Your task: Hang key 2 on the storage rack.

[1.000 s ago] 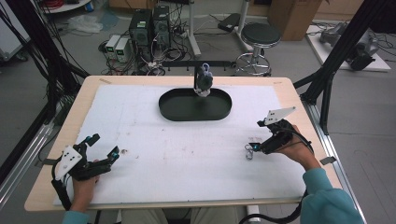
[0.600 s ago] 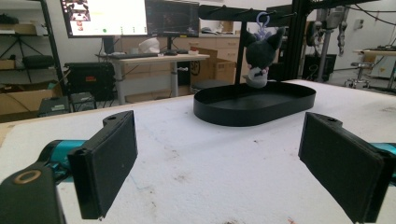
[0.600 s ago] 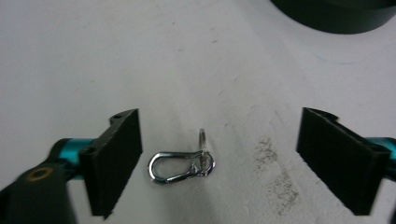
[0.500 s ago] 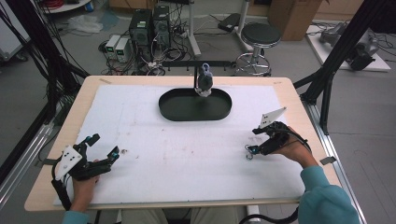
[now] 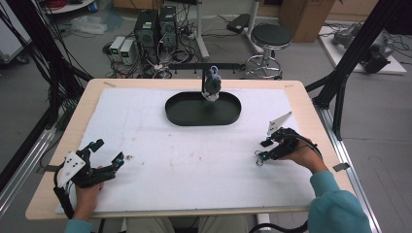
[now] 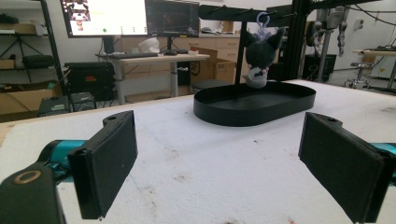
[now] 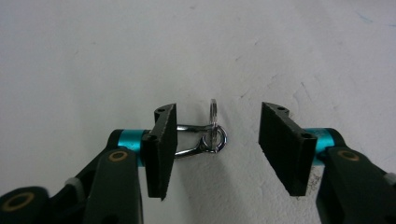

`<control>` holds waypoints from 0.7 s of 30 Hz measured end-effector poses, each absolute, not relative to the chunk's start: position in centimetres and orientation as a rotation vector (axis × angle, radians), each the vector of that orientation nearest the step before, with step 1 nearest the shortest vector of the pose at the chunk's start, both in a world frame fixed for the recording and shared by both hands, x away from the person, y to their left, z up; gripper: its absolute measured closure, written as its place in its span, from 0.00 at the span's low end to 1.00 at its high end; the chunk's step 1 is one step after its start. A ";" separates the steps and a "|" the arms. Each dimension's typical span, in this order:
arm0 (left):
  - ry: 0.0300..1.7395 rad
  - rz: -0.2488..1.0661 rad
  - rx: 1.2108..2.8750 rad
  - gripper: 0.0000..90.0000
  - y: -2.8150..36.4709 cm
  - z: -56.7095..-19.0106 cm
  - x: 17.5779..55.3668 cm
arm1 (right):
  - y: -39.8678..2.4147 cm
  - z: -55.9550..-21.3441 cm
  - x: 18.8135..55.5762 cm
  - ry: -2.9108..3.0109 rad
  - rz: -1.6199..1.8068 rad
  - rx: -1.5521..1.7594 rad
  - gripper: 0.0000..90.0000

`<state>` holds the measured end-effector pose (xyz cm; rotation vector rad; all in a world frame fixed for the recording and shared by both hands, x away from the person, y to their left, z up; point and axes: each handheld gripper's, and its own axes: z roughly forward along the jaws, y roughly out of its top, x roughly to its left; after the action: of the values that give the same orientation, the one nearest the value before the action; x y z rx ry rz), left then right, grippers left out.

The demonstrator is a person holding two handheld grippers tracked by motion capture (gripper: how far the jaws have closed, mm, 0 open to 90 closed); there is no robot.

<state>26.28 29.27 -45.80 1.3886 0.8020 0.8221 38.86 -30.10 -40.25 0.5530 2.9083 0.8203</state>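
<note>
1. A small silver metal clasp with a key ring [image 7: 205,135] is lying on the white table covering between the right gripper's [image 7: 215,149] jaws, and its clip end is disappearing behind the left-hand jaw in the right gripper view, so whether it is touching that jaw is hard to tell.
2. The right gripper is standing open, with a moderate gap, and the right-hand jaw is sitting well clear of the ring.
3. In the high view the same clasp [image 5: 259,160] is showing as a tiny glint just at the right gripper's [image 5: 263,150] tips, too small to make out in shape.
4. The left gripper [image 6: 219,158] is resting wide open, with bare covering between its jaws; in the high view it [image 5: 109,156] is sitting near the table's near left corner, with a small dark speck [image 5: 128,157] just beyond its tips that is too small to identify.
5. Ahead of the left gripper, a black oval tray [image 6: 280,103] is lying on the covering, well apart from both grippers.
6. A dark grey plush toy with a pale face [image 6: 259,56] is hanging by a purple clip from a black bar over the tray, its lower end close to the tray's floor; contact is unclear.
7. The white covering [image 5: 194,165] is spreading over a light wooden table [image 5: 311,111].
</note>
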 end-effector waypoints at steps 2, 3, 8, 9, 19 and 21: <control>0.802 0.822 1.388 0.13 29.3 -45.8 26.3 | -30.1 -40.3 38.9 2.917 0.815 0.550 0.61; 0.802 0.823 1.389 0.13 29.3 -45.8 26.3 | -30.0 -40.3 38.9 2.919 0.807 0.543 0.62; 0.802 0.823 1.388 0.13 29.3 -45.8 26.3 | -29.8 -40.5 39.0 2.939 0.781 0.523 0.71; 0.802 0.824 1.388 0.13 29.3 -45.8 26.3 | -29.8 -40.5 39.0 2.942 0.777 0.520 0.71; 0.803 0.824 1.387 0.13 29.3 -45.8 26.3 | -29.6 -40.7 38.9 2.952 0.732 0.513 0.82; 0.802 0.824 1.388 0.13 29.3 -45.8 26.3 | -29.6 -40.7 38.9 2.946 0.730 0.511 0.83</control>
<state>26.29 29.27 -45.80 1.3877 0.8022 0.8240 38.93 -29.58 -40.67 0.5114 2.9458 0.7300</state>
